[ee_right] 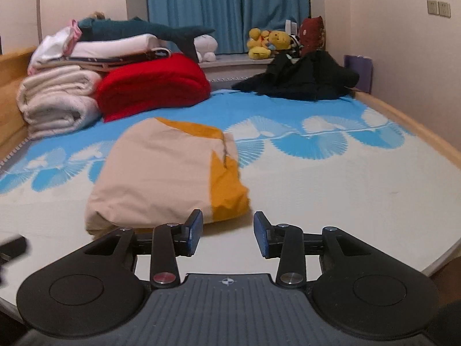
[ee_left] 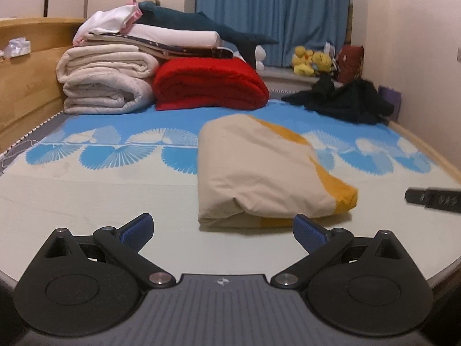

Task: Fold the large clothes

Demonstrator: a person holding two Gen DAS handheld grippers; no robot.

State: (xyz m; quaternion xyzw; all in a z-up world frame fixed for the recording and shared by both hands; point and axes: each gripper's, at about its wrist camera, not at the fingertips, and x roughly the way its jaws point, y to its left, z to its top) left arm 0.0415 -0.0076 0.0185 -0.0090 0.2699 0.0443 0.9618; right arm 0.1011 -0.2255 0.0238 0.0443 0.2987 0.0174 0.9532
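Observation:
A folded beige and yellow garment [ee_left: 259, 170] lies on the bed sheet [ee_left: 100, 190], just beyond my left gripper [ee_left: 223, 230], which is wide open and empty. In the right wrist view the same garment [ee_right: 161, 173] lies ahead and to the left of my right gripper [ee_right: 227, 233], which is open and empty near its yellow corner. The right gripper's tip shows at the right edge of the left wrist view [ee_left: 432, 199]. A crumpled dark garment [ee_left: 345, 101] lies at the far right of the bed, also in the right wrist view [ee_right: 302, 77].
Folded white quilts [ee_left: 106, 80], a red blanket [ee_left: 207, 83] and a stack of linens with a plush shark [ee_left: 207, 26] stand at the far left. Plush toys [ee_left: 311, 60] sit on the window ledge. A wooden bed rail [ee_right: 417, 127] runs along the right.

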